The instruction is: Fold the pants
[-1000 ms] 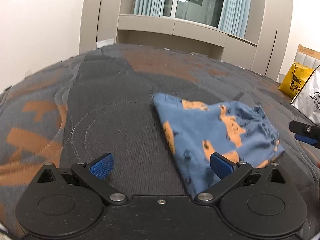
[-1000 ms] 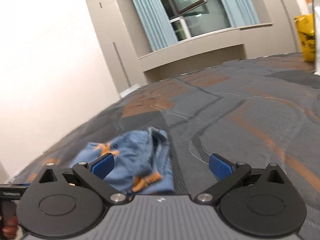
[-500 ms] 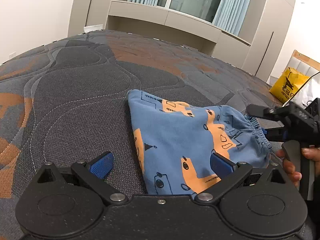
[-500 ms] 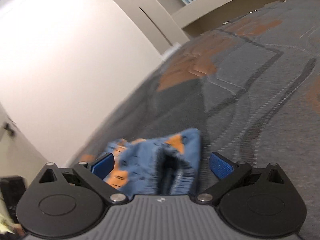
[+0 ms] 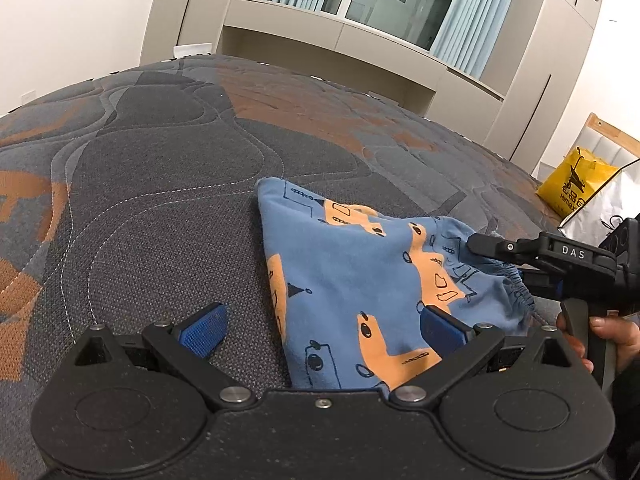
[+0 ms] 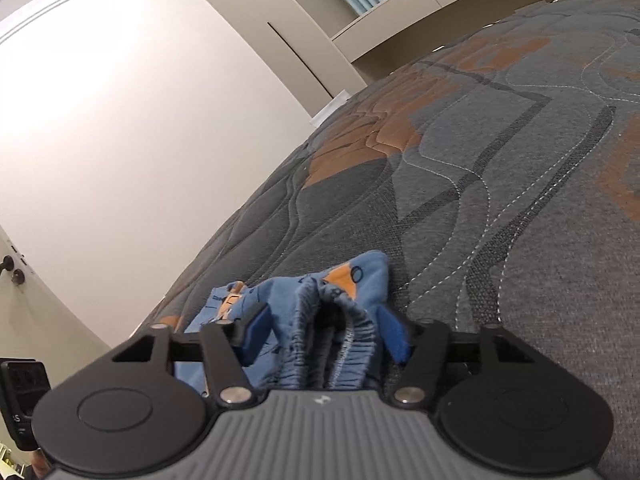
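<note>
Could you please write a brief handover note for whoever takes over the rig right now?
Right gripper: jaws have just been closing around the bunched elastic waistband of the blue pants; firm pinch not confirmed.
Left gripper: open, its right finger over the near edge of the pants, gripping nothing.
Pants: lying on the quilted mattress, roughly flat and already doubled over.
Done: right gripper placed on the waistband.
Left: secure the grip, take the near edge with the left, finish the fold.

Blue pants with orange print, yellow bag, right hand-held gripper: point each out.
Blue pants with orange print (image 5: 344, 280): left wrist view, flat middle.
Yellow bag (image 5: 572, 184): left wrist view, front face.
Right hand-held gripper (image 6: 324, 334): right wrist view, between fingertips.
</note>
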The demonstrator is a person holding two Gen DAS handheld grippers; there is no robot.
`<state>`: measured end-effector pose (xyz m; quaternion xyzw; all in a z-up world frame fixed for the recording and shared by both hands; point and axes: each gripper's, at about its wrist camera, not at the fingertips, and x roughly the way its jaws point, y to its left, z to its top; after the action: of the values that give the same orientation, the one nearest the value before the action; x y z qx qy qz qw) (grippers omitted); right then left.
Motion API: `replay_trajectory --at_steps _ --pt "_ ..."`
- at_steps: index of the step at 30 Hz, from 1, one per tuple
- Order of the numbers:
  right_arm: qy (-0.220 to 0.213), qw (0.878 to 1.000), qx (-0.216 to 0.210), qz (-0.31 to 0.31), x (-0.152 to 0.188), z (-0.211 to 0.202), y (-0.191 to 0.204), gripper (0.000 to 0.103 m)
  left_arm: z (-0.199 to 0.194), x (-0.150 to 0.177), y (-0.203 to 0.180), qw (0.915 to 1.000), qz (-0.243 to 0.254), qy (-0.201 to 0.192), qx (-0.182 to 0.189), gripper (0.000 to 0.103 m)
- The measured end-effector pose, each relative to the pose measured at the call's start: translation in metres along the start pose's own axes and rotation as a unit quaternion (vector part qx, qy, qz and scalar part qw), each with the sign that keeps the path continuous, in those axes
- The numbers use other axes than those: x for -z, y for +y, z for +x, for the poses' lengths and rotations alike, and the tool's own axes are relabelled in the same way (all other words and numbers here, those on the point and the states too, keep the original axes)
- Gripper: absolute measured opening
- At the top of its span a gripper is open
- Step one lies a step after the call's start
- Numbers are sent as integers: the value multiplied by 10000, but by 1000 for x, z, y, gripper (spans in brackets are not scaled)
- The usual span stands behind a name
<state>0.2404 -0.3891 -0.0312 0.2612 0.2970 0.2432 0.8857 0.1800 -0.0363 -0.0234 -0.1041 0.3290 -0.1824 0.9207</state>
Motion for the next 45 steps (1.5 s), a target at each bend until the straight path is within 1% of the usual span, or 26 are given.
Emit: replay_trajectory --at_steps 1,3,4,5,6,8,9,11,12,13,14,15,20,21,23,24,25,26,32,37,40,45 --pt "-10 10000 11 13 0 0 0 59 0 0 0 10000 -4 0 -3 102" --pt "-12 10000 29 40 0 -1 -1 52 -1 0 0 10000 -12 22 23 102" --pt "-4 10000 44 46 0 -1 -2 47 -1 0 1 10000 -27 25 46 101" --pt "2 10000 57 48 1 -3 -2 43 -3 0 1 10000 -44 19 78 96" --pt "10 10000 58 51 1 -3 -2 42 -3 -1 1 9999 -50 29 107 93" --pt "8 10000 61 41 1 -3 -2 40 -5 -1 1 9999 -63 58 139 83" --pt "5 10000 63 38 1 -3 -2 40 -5 -1 1 9998 -77 71 146 81" --pt "-3 10000 76 36 2 -5 -1 39 -7 0 1 9998 -105 82 146 69" --pt "-10 10000 86 30 2 -5 0 39 -7 0 2 9998 -119 98 143 65" --pt "-19 9999 104 13 3 -5 1 38 -7 0 1 9997 -132 118 142 58" --pt "-28 9999 130 -15 3 -5 2 38 -6 0 1 9997 -148 143 138 54" --pt "-36 9998 164 -56 4 -5 3 38 -6 1 1 9997 -152 145 113 53" --pt "-81 9993 289 -205 7 -7 11 37 -6 2 1 9997 -202 111 27 41" --pt "-92 9993 296 -210 8 -7 12 35 -6 2 1 9997 -219 88 22 39" --pt "-147 9991 312 -248 9 -9 14 28 -7 2 2 9997 -246 48 7 32" --pt "-185 9989 316 -295 10 -11 16 26 -7 2 2 9997 -260 32 5 29" --pt "-234 9986 327 -339 12 -13 18 25 -8 1 2 9996 -270 7 -4 24" --pt "-289 9982 352 -388 14 -15 21 24 -9 1 3 9996 -270 -9 -3 22" --pt "-742 9948 428 -546 27 -31 38 21 -10 -4 6 9997 -213 -32 101 18" --pt "-1038 9906 574 -678 32 -35 55 20 -9 -21 9 9996 63 -30 261 16" --pt "-1150 9901 509 -624 28 -31 63 19 -13 -36 14 9992 236 -229 214 16" --pt "-1209 9894 380 -715 15 -6 88 19 -18 -62 39 9981 279 -546 0 15"
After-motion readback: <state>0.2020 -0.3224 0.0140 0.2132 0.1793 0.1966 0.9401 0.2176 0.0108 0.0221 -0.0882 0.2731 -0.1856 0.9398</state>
